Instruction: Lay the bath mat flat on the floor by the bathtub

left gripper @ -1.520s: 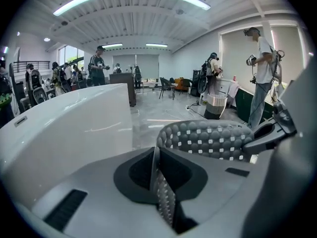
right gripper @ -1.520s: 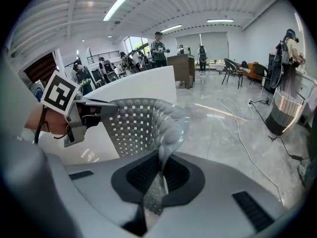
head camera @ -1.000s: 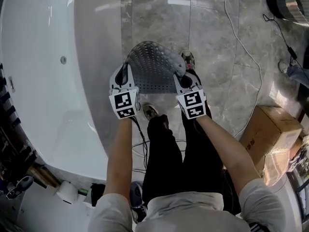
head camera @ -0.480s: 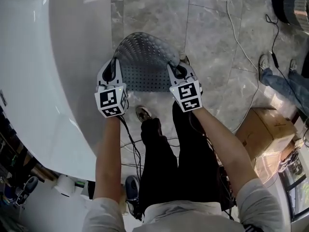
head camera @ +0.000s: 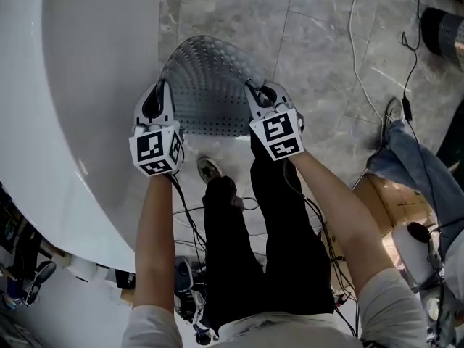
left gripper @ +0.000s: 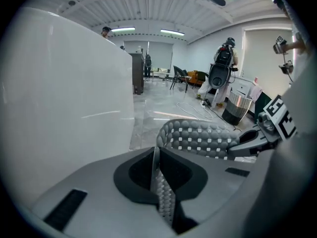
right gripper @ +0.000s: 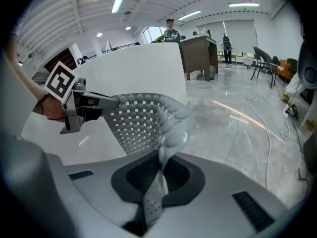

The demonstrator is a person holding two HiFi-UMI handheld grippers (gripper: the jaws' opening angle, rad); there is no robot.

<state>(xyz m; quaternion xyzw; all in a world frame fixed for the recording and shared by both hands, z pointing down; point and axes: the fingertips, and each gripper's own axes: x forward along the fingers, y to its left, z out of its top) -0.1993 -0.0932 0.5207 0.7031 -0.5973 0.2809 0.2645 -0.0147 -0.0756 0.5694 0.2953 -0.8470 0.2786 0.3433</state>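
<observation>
A person holds the grey bath mat [head camera: 210, 85] up with two grippers. The mat is soft and rubbery, with lots of little holes and bumps all over it.

The left gripper [head camera: 158, 96] pinches the left corner of the mat's near edge. In the left gripper view its jaws are squeezed tight on a thin fold of the mat [left gripper: 198, 140], and the fold runs right between them. The right gripper [head camera: 259, 96] pinches the right corner of the near edge. In the right gripper view its jaws are clenched on the mat [right gripper: 138, 120] too, and the mat's edge curls up just past them.

The mat is not flat. It bends like a little hill between the two grippers and stretches away from the person. It is over the grey stone floor [head camera: 319, 71], just beside the round white wall of the bathtub [head camera: 80, 85]. The left side of the mat is close to the bathtub wall. It is hard to tell whether the far end of the mat touches the floor.

The person wears black trousers [head camera: 246, 252], and one shoe [head camera: 210, 169] peeks out on the floor under the near edge of the mat. Thin cables [head camera: 355, 20] snake over the floor on the right, well away from the mat. A brown box [head camera: 373, 194] sits on the floor at the right, by another person's leg in blue jeans [head camera: 417, 172].
</observation>
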